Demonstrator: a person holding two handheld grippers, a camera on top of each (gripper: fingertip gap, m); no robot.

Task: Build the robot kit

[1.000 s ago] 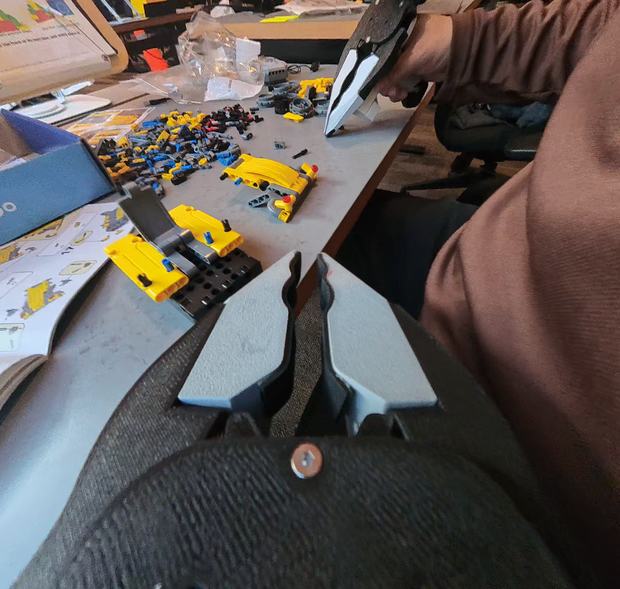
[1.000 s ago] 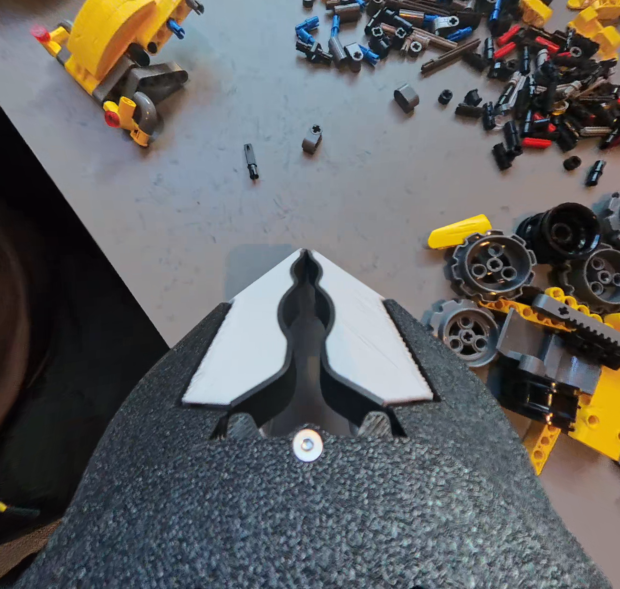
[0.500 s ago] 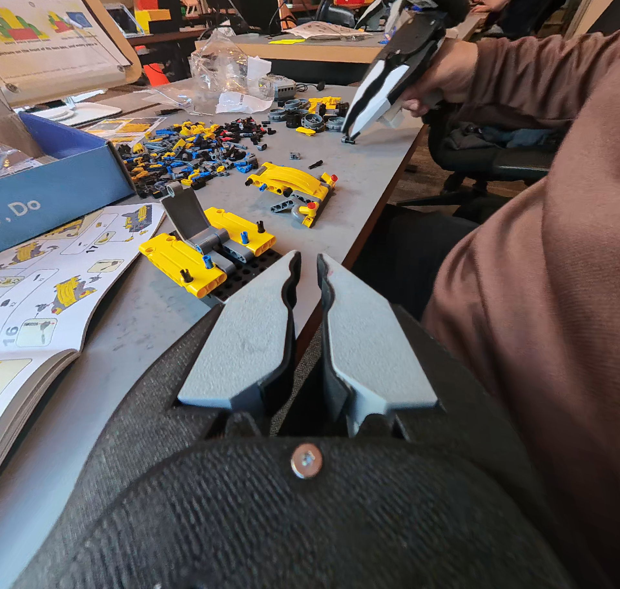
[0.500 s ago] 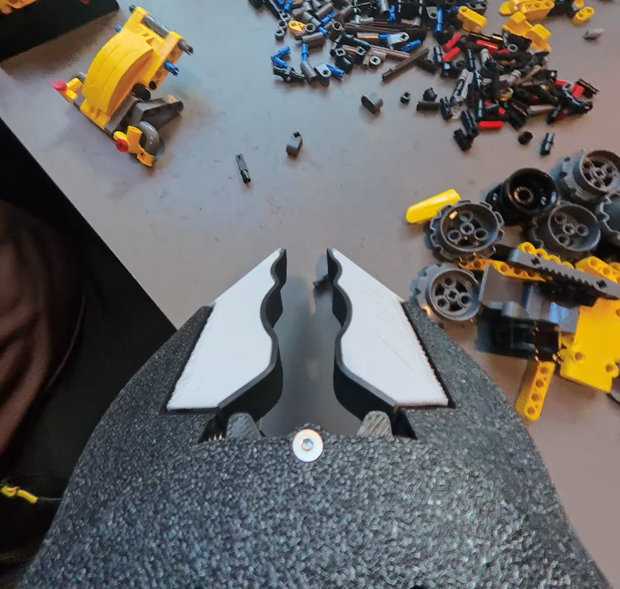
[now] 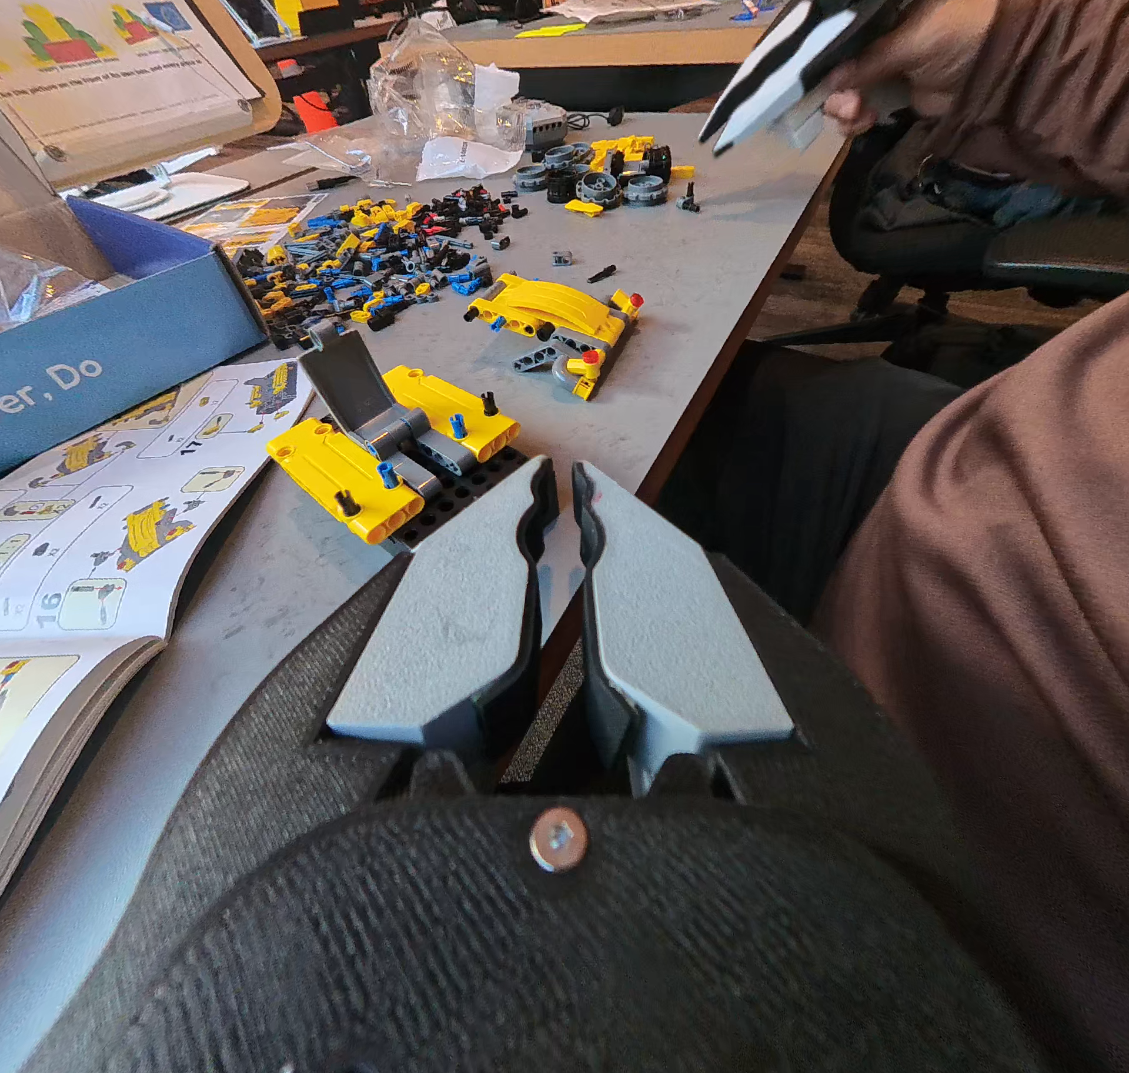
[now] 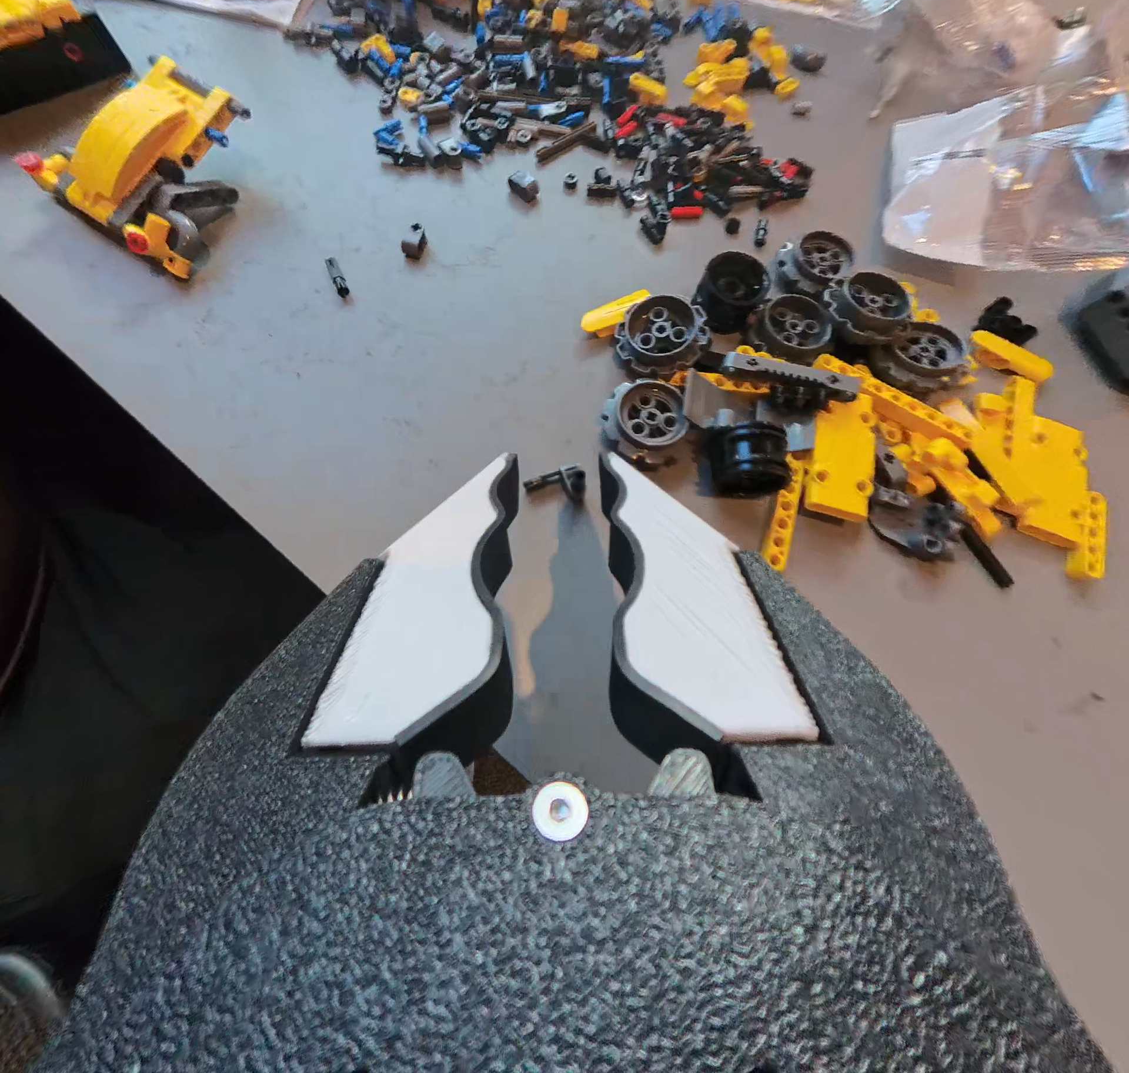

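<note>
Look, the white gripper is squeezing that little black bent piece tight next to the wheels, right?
Not squeezing. In the right wrist view the right gripper is open, and the little black bent piece lies loose on the table, apart from both fingers. It is indeed next to the wheels.

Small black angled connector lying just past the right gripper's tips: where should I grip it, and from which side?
Judging by its pose, take the small black angled connector at its thicker elbow end, coming straight down from above with the open right gripper. It lies flat on the grey table, its thin pin pointing left; that pin looks too slim to pinch. The wheels sit close on the right, so keep clear of them.
</note>
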